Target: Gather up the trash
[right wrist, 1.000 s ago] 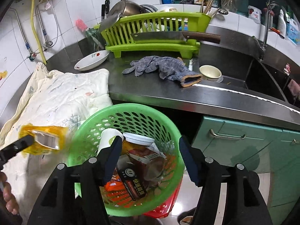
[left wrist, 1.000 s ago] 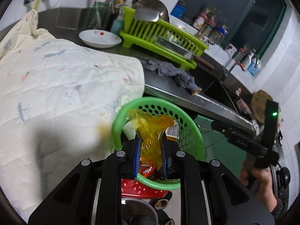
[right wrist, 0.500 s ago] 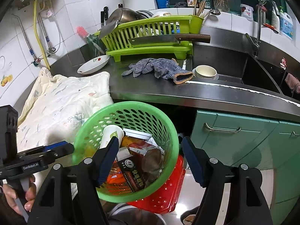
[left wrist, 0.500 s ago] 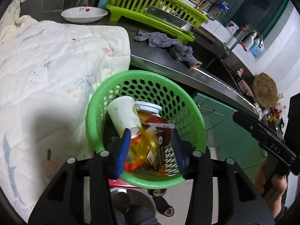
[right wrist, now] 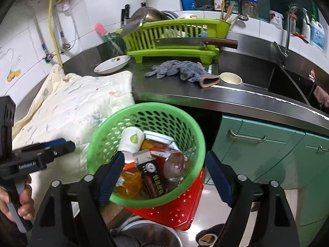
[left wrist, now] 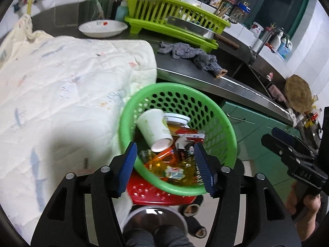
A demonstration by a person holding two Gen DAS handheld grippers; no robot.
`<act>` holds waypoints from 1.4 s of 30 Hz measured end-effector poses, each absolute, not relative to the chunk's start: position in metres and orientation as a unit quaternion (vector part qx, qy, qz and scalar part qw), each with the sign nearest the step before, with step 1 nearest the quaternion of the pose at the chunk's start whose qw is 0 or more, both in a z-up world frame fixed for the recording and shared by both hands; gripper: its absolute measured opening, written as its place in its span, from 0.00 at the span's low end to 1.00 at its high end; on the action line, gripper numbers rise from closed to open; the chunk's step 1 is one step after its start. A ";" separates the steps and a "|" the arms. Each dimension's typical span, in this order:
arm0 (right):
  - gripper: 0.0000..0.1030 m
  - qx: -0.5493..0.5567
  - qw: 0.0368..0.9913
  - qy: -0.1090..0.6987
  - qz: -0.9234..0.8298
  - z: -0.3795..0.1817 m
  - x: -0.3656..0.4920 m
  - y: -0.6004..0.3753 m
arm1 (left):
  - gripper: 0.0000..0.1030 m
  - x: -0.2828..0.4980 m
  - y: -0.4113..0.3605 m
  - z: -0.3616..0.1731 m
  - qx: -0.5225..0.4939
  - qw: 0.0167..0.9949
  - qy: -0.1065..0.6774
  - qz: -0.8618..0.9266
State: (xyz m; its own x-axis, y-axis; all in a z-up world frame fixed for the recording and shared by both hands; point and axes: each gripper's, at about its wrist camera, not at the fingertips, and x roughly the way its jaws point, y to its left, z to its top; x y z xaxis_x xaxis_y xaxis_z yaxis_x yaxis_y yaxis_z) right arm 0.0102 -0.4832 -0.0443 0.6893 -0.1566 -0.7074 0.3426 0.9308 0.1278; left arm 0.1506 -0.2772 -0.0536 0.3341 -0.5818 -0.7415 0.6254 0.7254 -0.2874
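Left gripper (left wrist: 165, 167): jaws now spread wide and empty, against clamped on the orange wrapper (left wrist: 164, 167) one second ago. Orange wrapper: now lying inside the green basket (left wrist: 228, 127), beside the paper cup (left wrist: 154, 129), no longer held above the rim. Right gripper (right wrist: 164, 177): slightly higher over the basket than before.

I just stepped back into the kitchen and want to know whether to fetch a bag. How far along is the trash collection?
Mostly done, it seems: the green basket holds a paper cup, an orange wrapper and packets. Nothing is in hand; the left gripper and right gripper are both open. No loose trash shows on the quilt or counter.
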 end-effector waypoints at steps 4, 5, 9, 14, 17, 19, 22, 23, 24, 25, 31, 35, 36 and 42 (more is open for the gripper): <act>0.83 0.113 0.914 0.370 -0.122 -0.043 0.008 -0.464 | 0.62 0.146 -0.261 -0.042 0.035 0.832 0.425 -0.356; 0.83 0.107 0.916 0.369 -0.120 -0.042 0.008 -0.457 | 0.62 0.145 -0.255 -0.039 0.037 0.837 0.419 -0.351; 0.86 0.099 0.919 0.365 -0.110 -0.039 0.006 -0.439 | 0.68 0.142 -0.237 -0.029 0.040 0.848 0.406 -0.339; 0.87 0.104 0.921 0.362 -0.100 -0.035 0.003 -0.425 | 0.73 0.135 -0.215 -0.018 0.054 0.866 0.383 -0.316; 0.88 0.099 0.921 0.362 -0.101 -0.033 0.001 -0.419 | 0.81 0.130 -0.205 -0.013 0.059 0.874 0.375 -0.304; 0.88 0.092 0.923 0.360 -0.101 -0.031 -0.001 -0.415 | 0.84 0.127 -0.197 -0.011 0.061 0.879 0.370 -0.294; 0.89 0.083 0.925 0.357 -0.101 -0.029 -0.005 -0.406 | 0.88 0.123 -0.190 -0.010 0.065 0.882 0.369 -0.285; 0.90 0.083 0.925 0.356 -0.099 -0.028 -0.006 -0.404 | 0.89 0.122 -0.186 -0.009 0.069 0.885 0.367 -0.278; 0.90 0.081 0.926 0.355 -0.095 -0.027 -0.007 -0.399 | 0.90 0.121 -0.183 -0.008 0.072 0.887 0.365 -0.273; 0.90 0.080 0.927 0.355 -0.092 -0.026 -0.007 -0.397 | 0.91 0.119 -0.179 -0.008 0.075 0.890 0.364 -0.266; 0.91 0.077 0.930 0.352 -0.067 -0.022 -0.005 -0.374 | 0.94 0.114 -0.153 -0.003 0.075 0.901 0.363 -0.227; 0.91 0.078 0.931 0.352 -0.048 -0.021 0.000 -0.360 | 0.95 0.110 -0.131 0.001 0.076 0.911 0.354 -0.197; 0.91 0.075 0.932 0.353 -0.044 -0.021 0.002 -0.356 | 0.95 0.109 -0.124 0.003 0.078 0.915 0.349 -0.187; 0.92 0.054 0.933 0.355 -0.023 -0.016 0.012 -0.335 | 0.95 0.107 -0.087 0.009 0.056 0.924 0.346 -0.154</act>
